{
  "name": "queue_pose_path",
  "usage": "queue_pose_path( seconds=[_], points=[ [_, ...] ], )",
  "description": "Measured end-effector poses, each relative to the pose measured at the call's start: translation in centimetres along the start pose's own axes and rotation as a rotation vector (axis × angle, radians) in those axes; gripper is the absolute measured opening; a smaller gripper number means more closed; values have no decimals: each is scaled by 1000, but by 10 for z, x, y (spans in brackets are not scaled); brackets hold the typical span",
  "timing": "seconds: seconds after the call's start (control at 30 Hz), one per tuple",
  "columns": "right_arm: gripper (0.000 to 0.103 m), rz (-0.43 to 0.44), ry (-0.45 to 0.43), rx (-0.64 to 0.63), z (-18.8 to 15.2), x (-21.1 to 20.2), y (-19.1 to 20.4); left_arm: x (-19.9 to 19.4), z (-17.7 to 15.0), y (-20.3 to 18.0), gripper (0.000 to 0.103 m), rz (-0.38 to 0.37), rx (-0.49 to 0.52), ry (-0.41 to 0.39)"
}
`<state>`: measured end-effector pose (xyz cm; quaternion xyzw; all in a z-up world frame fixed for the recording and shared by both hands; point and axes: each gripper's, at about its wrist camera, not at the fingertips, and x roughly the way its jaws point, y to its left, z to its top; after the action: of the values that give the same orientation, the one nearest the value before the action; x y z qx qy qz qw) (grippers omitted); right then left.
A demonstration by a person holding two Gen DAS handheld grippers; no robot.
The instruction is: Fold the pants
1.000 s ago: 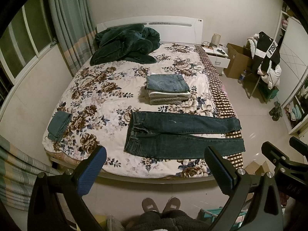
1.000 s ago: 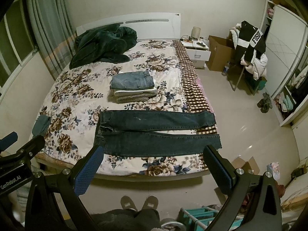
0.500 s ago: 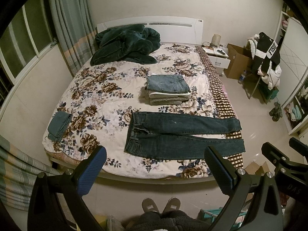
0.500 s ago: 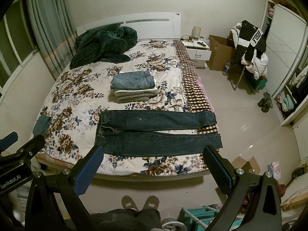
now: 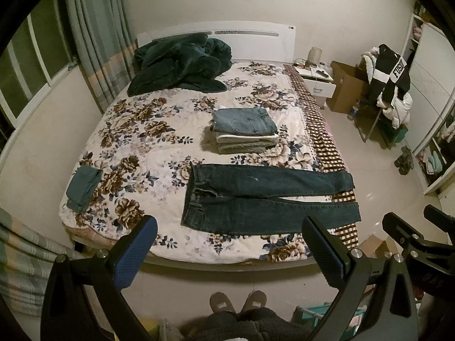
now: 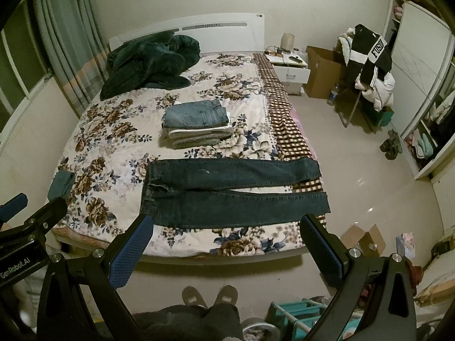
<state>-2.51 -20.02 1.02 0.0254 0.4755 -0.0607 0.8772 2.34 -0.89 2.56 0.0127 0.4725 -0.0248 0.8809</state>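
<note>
Dark jeans (image 5: 267, 199) laid flat near bed (image 5: 136, 130) edge, legs apart, ready for folding. Left gripper (image 5: 230, 251) & right gripper (image 6: 227, 251) fingers wide apart, empty, held well clear.

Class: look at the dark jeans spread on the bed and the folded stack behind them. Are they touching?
Apart. The right wrist view shows a strip of floral bedspread between the jeans and the stack.

Counts: 1 unfolded jeans (image 5: 264, 196); 1 folded stack (image 5: 244, 130), lower layers indistinct; 1 small folded item (image 5: 84, 187); 2 slippers (image 5: 237, 302).
</note>
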Motion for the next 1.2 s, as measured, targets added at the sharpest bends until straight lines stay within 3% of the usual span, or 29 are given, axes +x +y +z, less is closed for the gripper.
queue_pose_path(
  seconds=[0.3,0.5,0.7,0.93,1.2],
  points=[
    [103,-47,45,64,11,54,-2,43,16,6,103,-6,12,16],
    [103,-80,75,147,48,138,-36,114,47,6,103,95,-1,9],
    [103,-72,177,243,105,283,-93,233,90,10,103,185,-99,83],
    [103,-71,317,339,156,487,-166,412,112,17,103,265,-301,290],
    [103,-147,456,470,147,704,-242,617,88,39,103,324,-504,511]
  ],
)
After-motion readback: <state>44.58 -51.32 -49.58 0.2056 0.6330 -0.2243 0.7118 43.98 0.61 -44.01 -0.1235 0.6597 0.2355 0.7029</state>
